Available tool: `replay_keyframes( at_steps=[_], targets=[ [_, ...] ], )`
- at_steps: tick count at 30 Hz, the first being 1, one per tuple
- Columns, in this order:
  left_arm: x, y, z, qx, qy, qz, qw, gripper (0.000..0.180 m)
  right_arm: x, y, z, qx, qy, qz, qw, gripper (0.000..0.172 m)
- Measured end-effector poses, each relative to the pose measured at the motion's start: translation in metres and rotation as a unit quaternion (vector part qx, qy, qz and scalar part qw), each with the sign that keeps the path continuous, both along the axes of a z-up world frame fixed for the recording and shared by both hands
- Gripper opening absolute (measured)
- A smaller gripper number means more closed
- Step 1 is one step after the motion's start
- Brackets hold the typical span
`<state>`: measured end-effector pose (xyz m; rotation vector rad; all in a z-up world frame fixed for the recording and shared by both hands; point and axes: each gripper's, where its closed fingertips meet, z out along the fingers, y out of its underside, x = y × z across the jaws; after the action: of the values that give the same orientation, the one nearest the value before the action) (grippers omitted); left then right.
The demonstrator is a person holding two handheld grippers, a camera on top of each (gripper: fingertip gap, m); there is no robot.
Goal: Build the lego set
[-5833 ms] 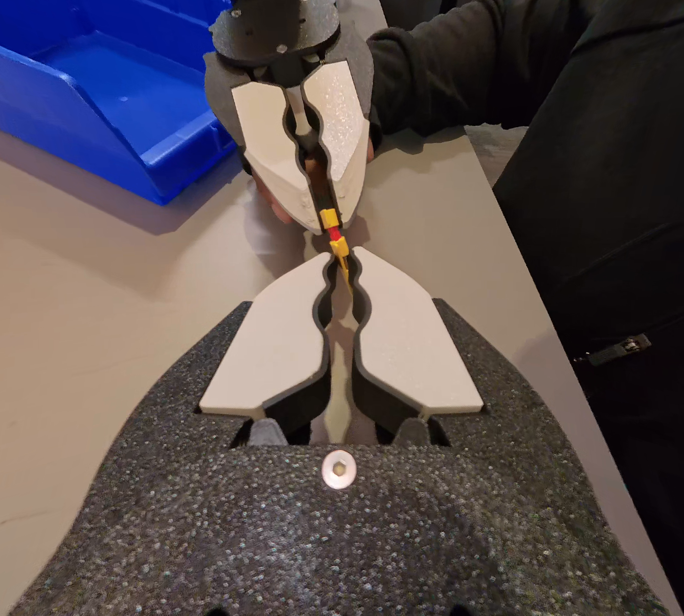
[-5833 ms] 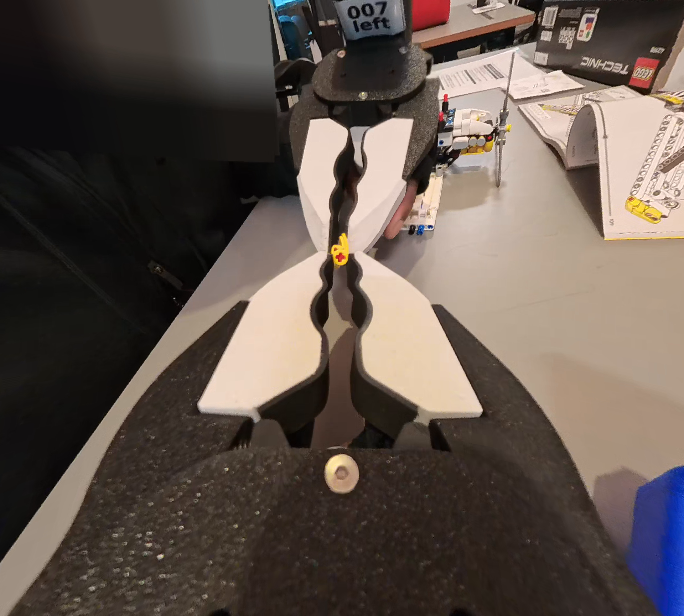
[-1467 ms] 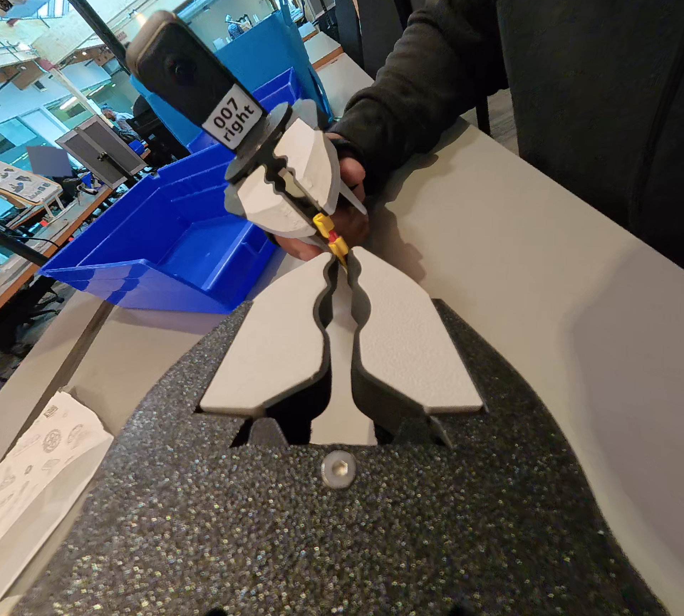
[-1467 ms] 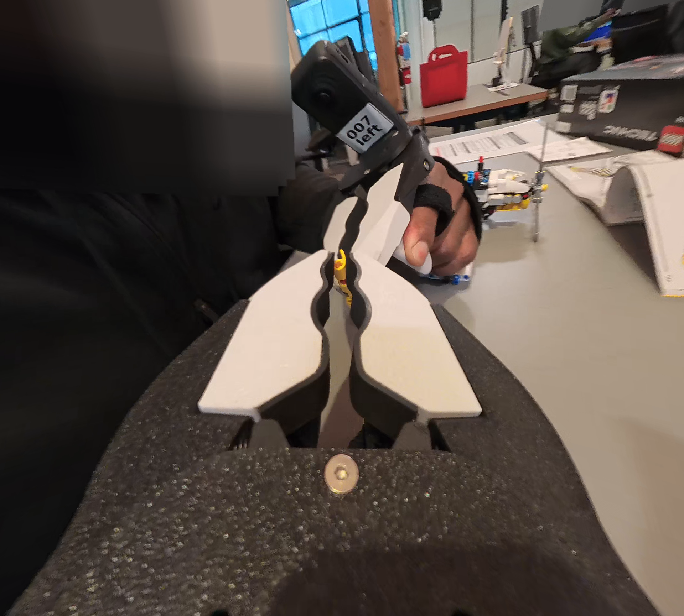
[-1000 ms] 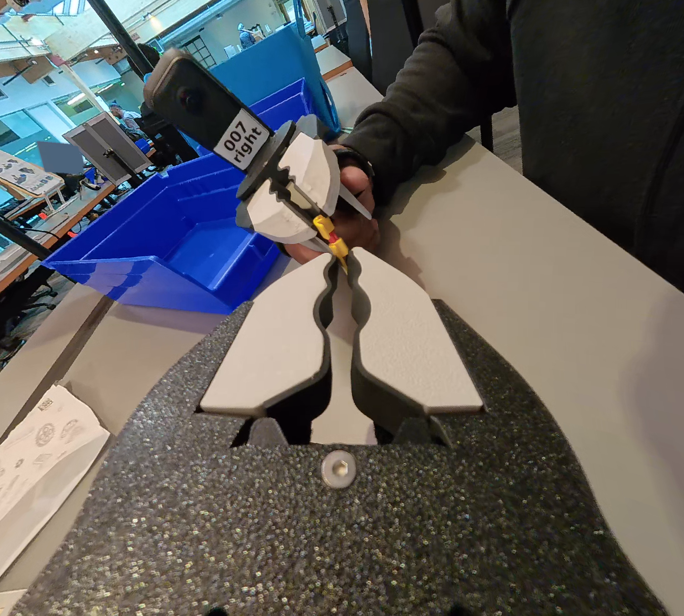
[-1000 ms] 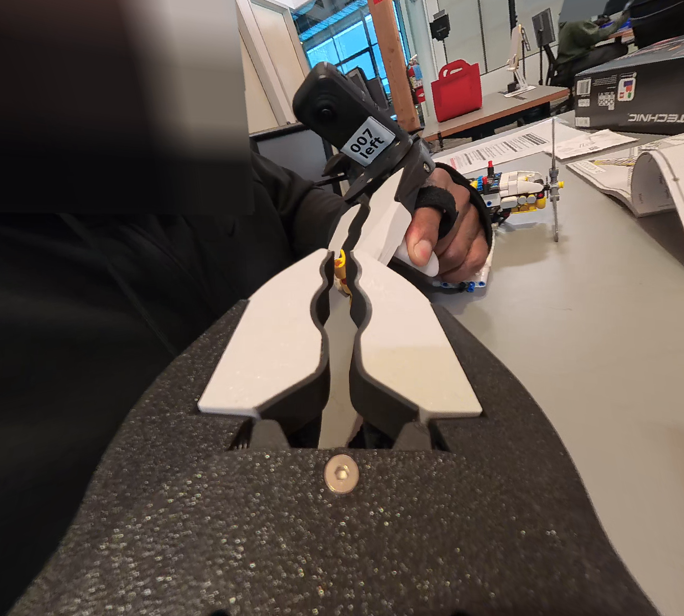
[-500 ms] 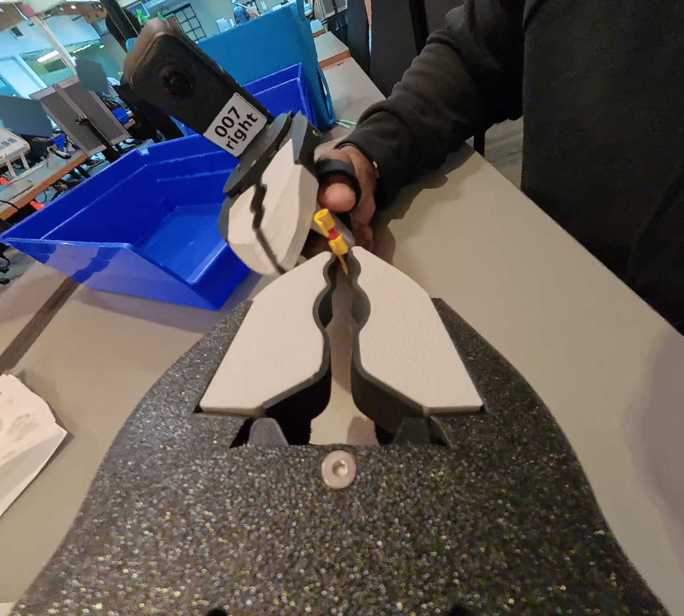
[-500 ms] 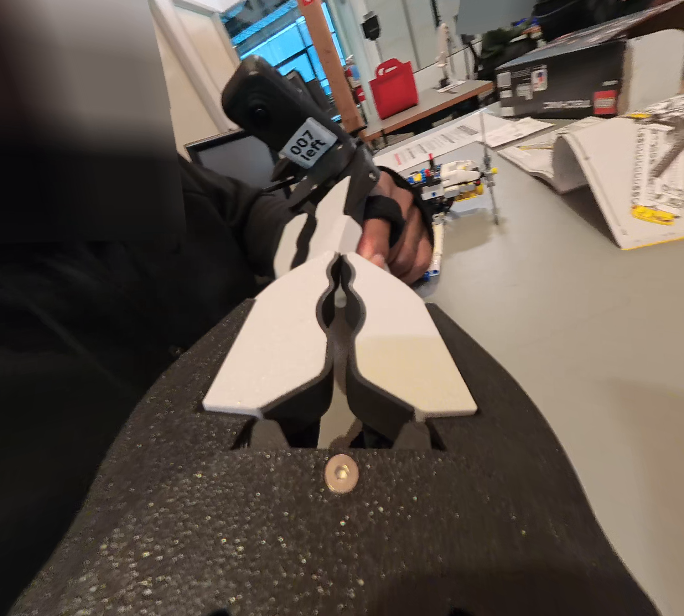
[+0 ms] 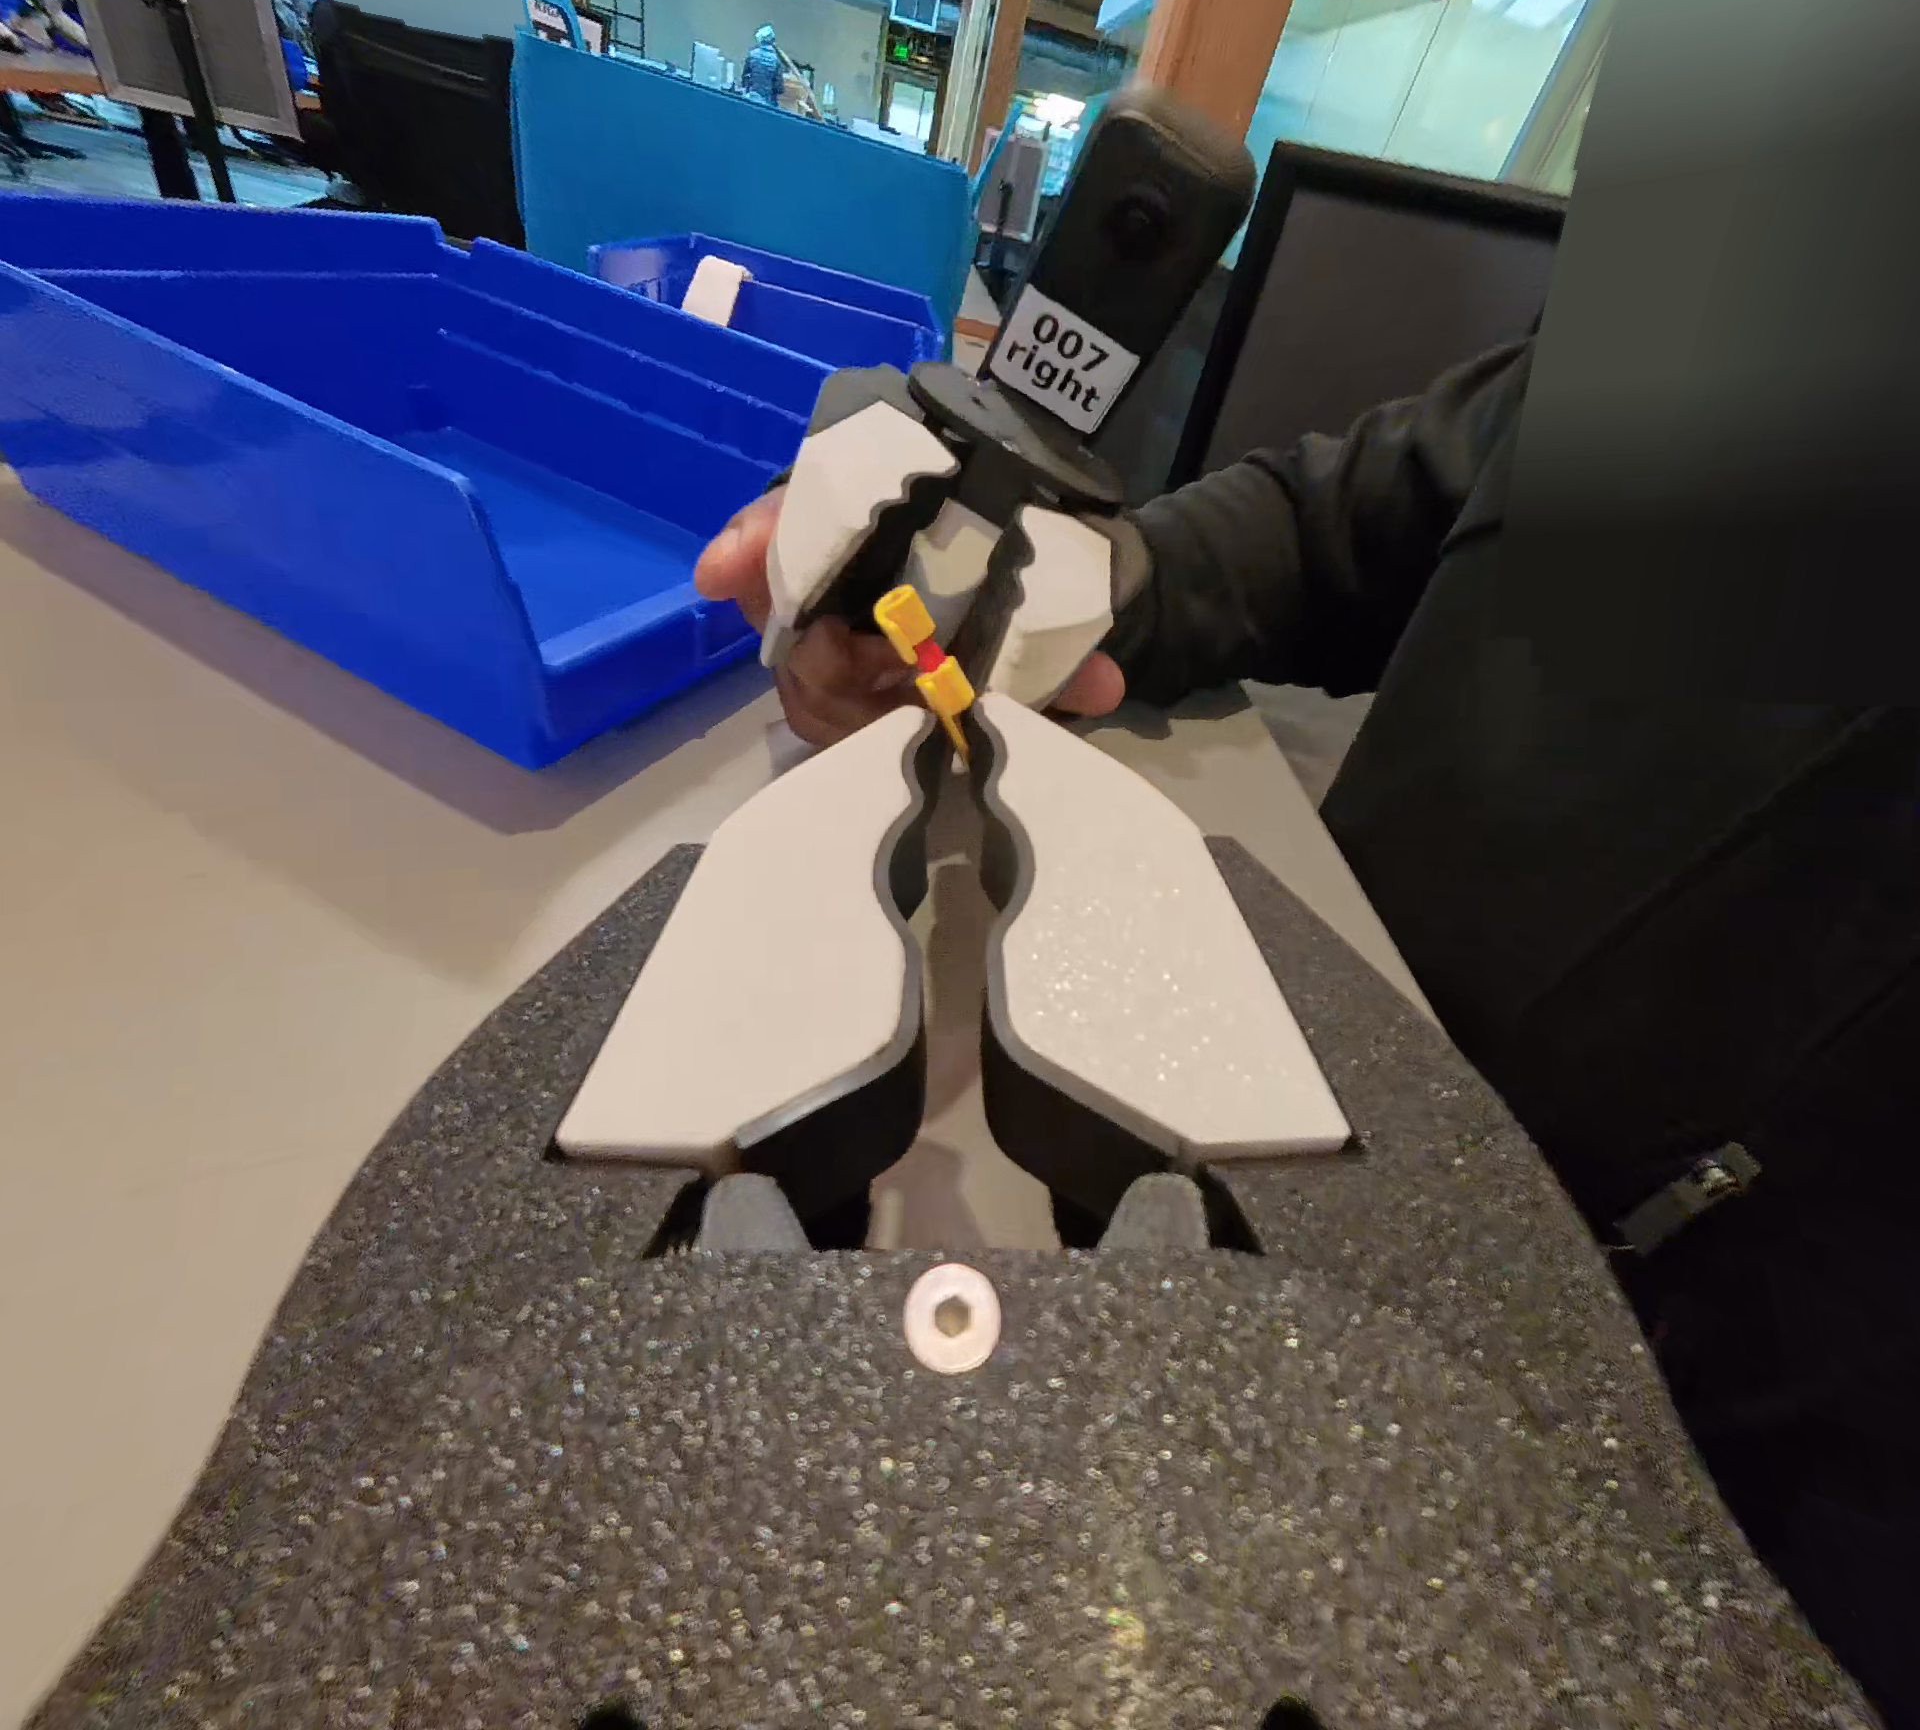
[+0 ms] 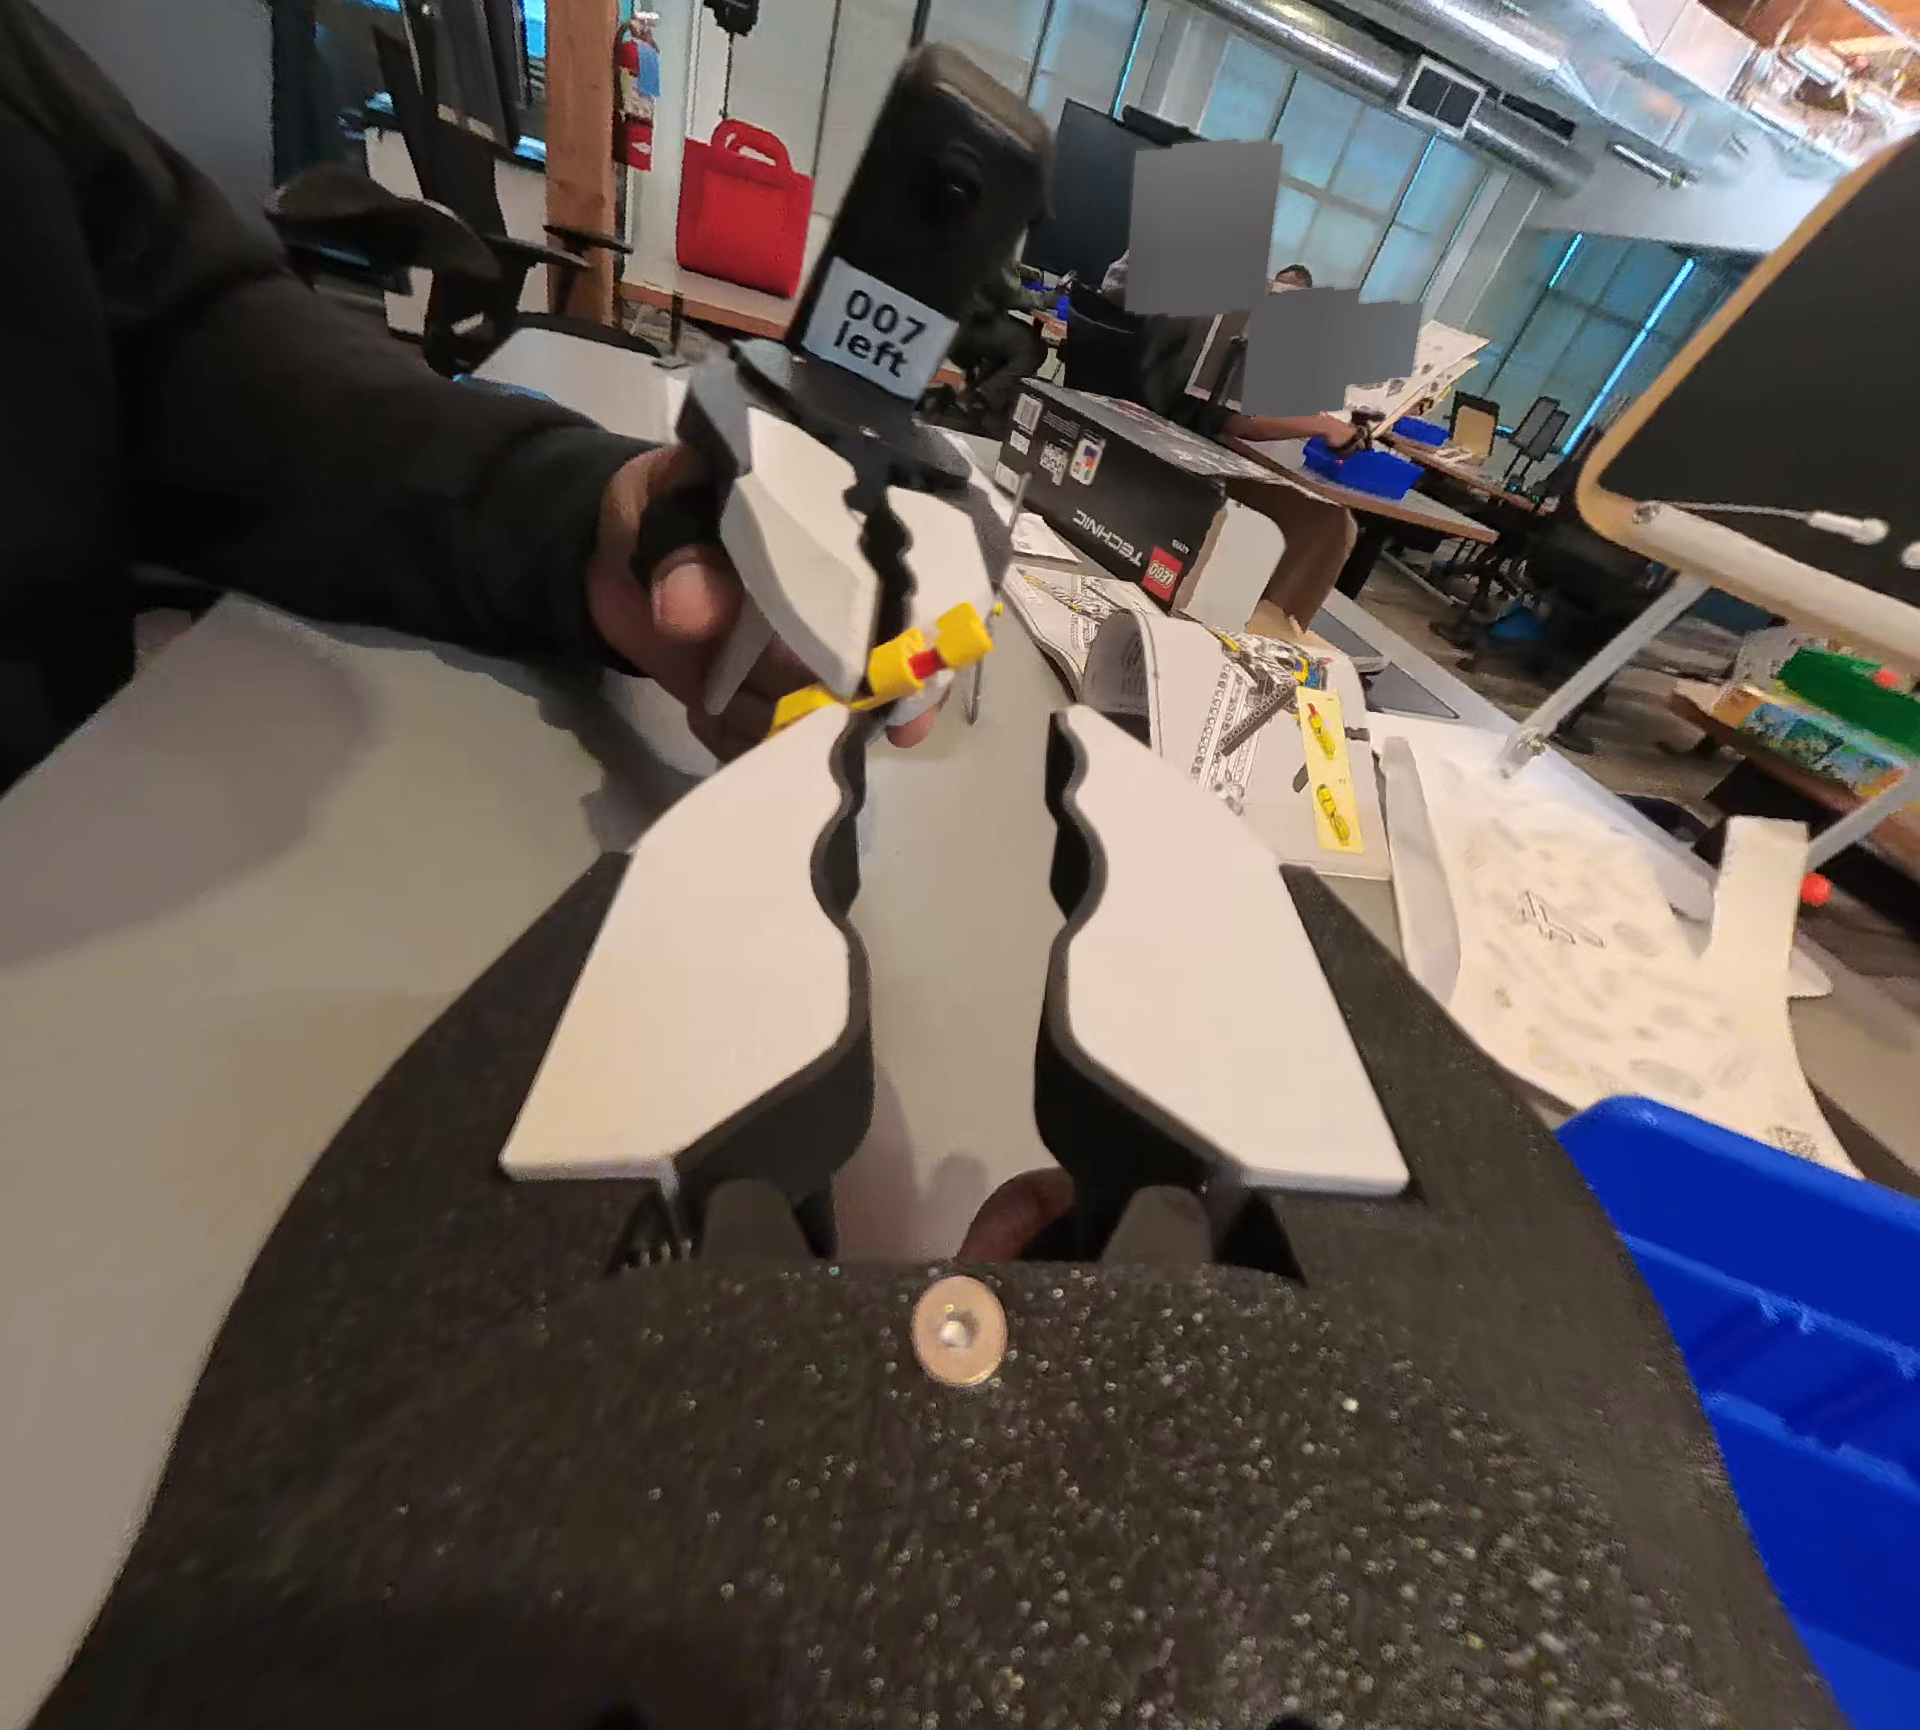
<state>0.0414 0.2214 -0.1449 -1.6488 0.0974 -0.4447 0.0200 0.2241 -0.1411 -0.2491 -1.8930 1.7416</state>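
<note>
The left hand-held gripper pinches the thin end of a small yellow-and-red piece above the tabletop. The right hand-held gripper stands open just beside it, seemingly not touching. Keep the left pinch steady and square.

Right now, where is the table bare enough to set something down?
Bare grey table lies in front of the blue bin. It is crowded by the open booklet and loose paper sheets.
</note>
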Motion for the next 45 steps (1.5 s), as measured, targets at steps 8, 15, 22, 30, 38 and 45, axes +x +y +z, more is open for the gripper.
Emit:
replay_keyframes(
  at_steps=[8, 15, 22, 30, 38, 45],
  targets=[
    [0.009, 0.0, 0.004, -0.006, -0.094, -0.043, 0.995, 0.004, 0.007, -0.002, 0.015, -0.002, 0.061, -0.008, 0.998, 0.029],
    [0.013, 0.002, 0.004, -0.003, -0.133, -0.059, 0.989, 0.004, 0.012, -0.003, 0.014, 0.008, 0.054, 0.011, 0.998, 0.028],
    [0.016, 0.001, 0.007, 0.005, -0.164, -0.079, 0.983, 0.003, 0.017, -0.006, 0.012, 0.004, 0.037, 0.034, 0.999, 0.03],
    [0.013, 0.002, 0.006, 0.006, -0.194, -0.076, 0.978, 0.003, 0.017, -0.008, 0.01, 0.0, 0.031, 0.028, 0.999, 0.026],
    [0.009, 0.004, 0.008, 0.019, -0.207, -0.047, 0.977, 0.003, 0.012, -0.005, 0.011, -0.027, 0.009, 0.015, 0.999, 0.022],
    [0.004, 0.006, 0.011, 0.037, -0.227, -0.02, 0.973, 0.002, 0.009, -0.002, 0.014, -0.044, 0.008, -0.005, 0.999, 0.021]
  ],
)
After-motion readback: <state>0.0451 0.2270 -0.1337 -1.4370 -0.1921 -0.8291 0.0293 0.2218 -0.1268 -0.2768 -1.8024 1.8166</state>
